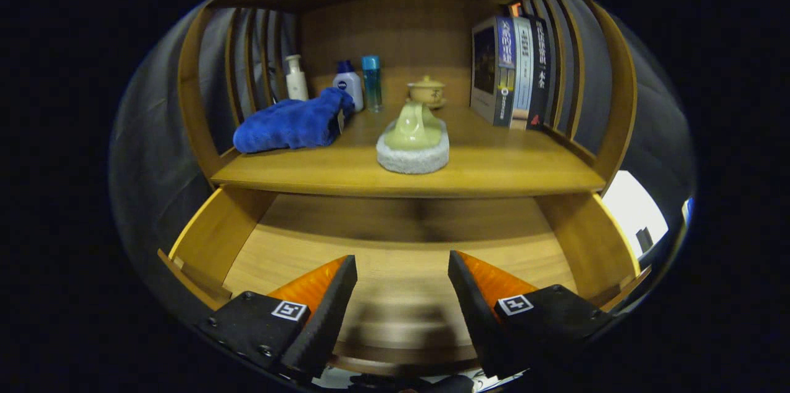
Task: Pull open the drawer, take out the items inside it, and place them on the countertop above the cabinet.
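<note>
We hold the black-and-orange two-finger gripper (402,269) with its fingers spread wide and grasping nothing, low in the frame over the pulled-out wooden drawer (401,245). At centre, on the wooden countertop (494,171), a pale green brush with a grey scrubbing pad (413,140) rests right of a folded blue towel (290,121).

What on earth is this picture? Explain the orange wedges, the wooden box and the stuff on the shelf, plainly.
The camera rides on a hand-held gripper and looks forward along it. The orange wedges with black pads are its two fingers, apart and holding nothing. Beneath them is a pulled-out drawer, whose visible floor looks bare. Above it, on the countertop, sit a blue towel, a green-handled scrubber, three bottles, a small lidded cup and standing books.
</note>
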Demonstrator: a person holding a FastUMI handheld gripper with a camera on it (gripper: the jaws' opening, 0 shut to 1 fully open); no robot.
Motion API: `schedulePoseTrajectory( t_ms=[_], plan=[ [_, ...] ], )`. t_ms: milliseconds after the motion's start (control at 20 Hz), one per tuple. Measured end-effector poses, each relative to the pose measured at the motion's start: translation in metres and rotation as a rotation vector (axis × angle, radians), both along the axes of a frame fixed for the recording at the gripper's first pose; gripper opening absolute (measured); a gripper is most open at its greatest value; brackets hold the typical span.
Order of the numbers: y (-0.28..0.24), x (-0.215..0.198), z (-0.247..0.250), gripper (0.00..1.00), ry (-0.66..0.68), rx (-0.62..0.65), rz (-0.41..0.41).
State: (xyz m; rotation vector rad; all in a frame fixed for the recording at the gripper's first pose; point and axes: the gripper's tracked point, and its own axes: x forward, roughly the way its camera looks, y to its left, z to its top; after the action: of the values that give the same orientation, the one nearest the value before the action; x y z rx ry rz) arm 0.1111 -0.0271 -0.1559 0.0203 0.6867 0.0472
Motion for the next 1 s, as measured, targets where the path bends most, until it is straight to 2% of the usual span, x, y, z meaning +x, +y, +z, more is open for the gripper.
schedulePoseTrajectory(
  t_ms=[100,200,300,500,700,850,1000],
  plan=[
    [-0.007,0.005,-0.007,0.92,0.024,-0.003,-0.027],
    [-0.022,0.006,-0.012,0.52,0.050,-0.036,-0.080],
    [-0.018,0.007,-0.007,0.11,0.045,0.021,-0.084],
    [-0.011,-0.001,0.022,0.09,-0.023,0.086,-0.068],
    [0.008,0.006,0.099,0.09,-0.174,0.136,-0.012],
    [0.007,0.029,0.149,0.09,-0.270,0.068,0.009],
    [0.013,0.064,0.160,0.09,-0.277,0.039,0.002]
  ],
)
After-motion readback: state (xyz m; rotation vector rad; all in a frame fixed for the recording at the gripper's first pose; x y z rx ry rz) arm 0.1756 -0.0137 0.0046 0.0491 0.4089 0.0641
